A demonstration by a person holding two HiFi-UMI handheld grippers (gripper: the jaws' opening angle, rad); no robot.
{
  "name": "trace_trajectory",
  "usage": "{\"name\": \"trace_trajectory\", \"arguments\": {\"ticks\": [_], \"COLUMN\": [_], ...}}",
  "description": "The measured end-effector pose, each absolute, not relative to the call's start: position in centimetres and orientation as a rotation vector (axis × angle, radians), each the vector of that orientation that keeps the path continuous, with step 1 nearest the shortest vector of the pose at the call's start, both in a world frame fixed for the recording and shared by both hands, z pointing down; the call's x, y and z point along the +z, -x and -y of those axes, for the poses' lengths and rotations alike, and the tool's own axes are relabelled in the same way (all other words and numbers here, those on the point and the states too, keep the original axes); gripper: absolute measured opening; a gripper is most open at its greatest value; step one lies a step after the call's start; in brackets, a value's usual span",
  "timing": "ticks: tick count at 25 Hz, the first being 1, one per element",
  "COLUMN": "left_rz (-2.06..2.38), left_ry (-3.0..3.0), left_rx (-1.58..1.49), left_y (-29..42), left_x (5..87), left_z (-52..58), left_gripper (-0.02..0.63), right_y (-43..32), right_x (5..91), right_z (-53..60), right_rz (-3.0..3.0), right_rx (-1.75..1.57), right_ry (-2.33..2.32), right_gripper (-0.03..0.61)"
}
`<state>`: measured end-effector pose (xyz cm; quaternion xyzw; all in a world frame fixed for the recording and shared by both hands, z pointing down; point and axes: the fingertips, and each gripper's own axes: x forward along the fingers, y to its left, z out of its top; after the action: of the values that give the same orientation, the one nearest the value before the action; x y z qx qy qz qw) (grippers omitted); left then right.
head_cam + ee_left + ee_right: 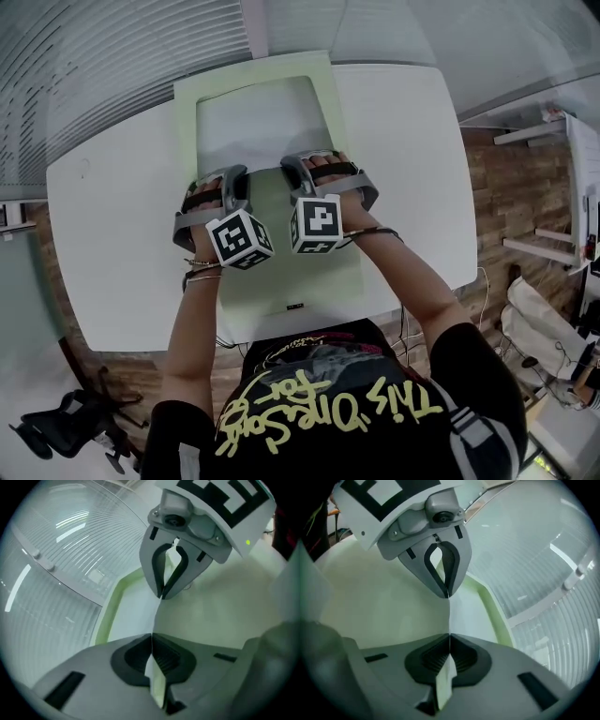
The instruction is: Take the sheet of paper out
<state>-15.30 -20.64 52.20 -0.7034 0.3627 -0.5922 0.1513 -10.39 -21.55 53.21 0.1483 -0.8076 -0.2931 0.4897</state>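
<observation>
Tabletop (112,244) white, green folder (323,274) with sheet (253,122), left claw (151,641) and right claw (449,641) pinching its flap (211,606), plank floor (497,187).

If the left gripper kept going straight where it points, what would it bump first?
Probably the right gripper, clamped straight ahead on the same thin pale sheet the left gripper pinches; depth is hard to judge.

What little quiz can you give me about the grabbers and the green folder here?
1. Which colour is the folder on the table? A red, B light green, C black.
2. True or false: the left gripper and right gripper are both wide open.
3. What thin thing do both pinch?
Key: 1 B; 2 false, both are shut; 3 the edge of a thin sheet.
</observation>
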Motion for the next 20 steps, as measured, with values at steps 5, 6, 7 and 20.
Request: {"name": "trace_trajectory", "arguments": {"ticks": [5, 6, 7, 20], "left_rz": [-1.048, -1.05, -1.05, -1.064], "left_ry": [2.017, 2.015, 2.014, 2.023], "left_rx": [-1.692, -1.689, -1.688, -1.678], "left_y": [15.1, 15.0, 14.9, 14.7], "left_x": [52.1, 52.1, 52.1, 52.3], "left_z": [20.2, 20.1, 20.0, 17.8], "left_gripper": [0.006, 0.006, 0.006, 0.006], "right_y": [10.1, 10.0, 9.9, 9.7], "right_x": [53.4, 53.4, 53.4, 53.6], "right_z": [20.8, 20.7, 20.6, 18.0], "right_rz": [1.975, 1.976, 1.976, 1.994], "right_rx": [-0.685, -0.68, -0.674, -0.623], "right_ry": [-0.369, -0.37, -0.372, -0.374], "right_gripper": [0.009, 0.009, 0.009, 0.009]}}
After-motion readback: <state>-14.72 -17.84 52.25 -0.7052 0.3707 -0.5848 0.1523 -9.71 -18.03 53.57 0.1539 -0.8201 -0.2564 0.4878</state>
